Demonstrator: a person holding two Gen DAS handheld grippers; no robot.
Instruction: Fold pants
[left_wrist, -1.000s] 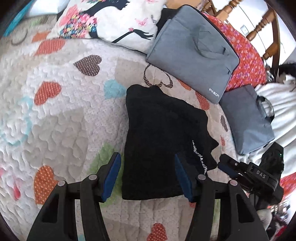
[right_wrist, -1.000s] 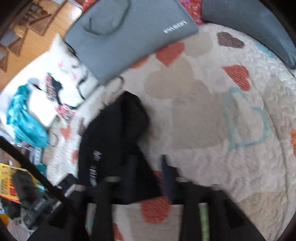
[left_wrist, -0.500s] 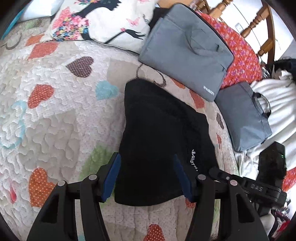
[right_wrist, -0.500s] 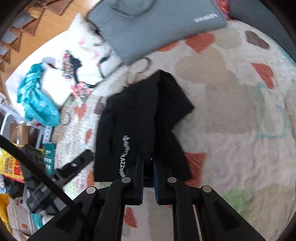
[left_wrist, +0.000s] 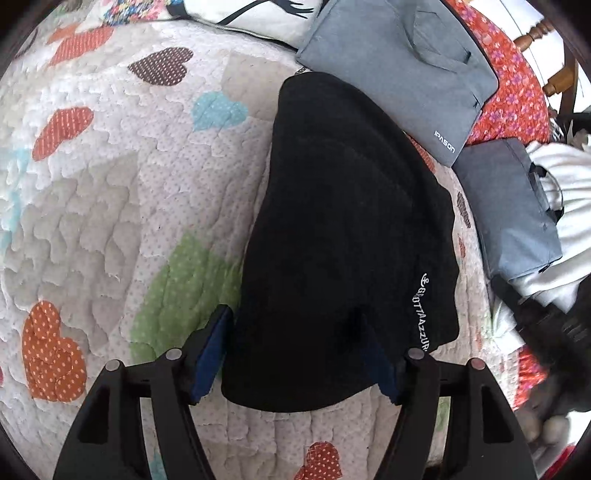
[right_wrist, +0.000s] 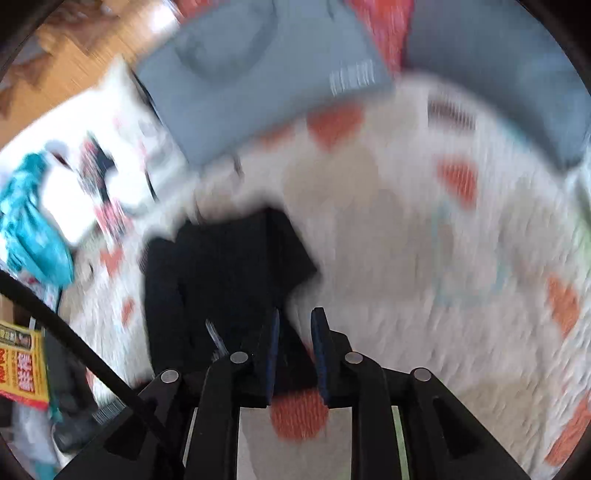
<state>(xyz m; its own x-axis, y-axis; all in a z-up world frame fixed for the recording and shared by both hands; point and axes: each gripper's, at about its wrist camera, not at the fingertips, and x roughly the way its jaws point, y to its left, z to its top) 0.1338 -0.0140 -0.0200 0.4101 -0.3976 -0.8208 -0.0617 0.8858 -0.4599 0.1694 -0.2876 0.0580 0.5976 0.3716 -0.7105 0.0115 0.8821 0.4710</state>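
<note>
The folded pants (left_wrist: 343, 236) are lying on the quilt (left_wrist: 110, 206). Both grippers are opening: left gripper (left_wrist: 299, 354) straddling the near edge, right gripper (right_wrist: 295, 350) gripping nothing. Risk: a finger snagging fabric, undoing the fold.

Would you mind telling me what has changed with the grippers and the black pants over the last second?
The left gripper has come down closer over the near end of the folded black pants, its jaws opening around it. The right gripper, shut on the pants' edge half a second ago, is opening and lifting away, the view blurred. The pants, heart quilt and grey laptop bag stayed put.
</note>
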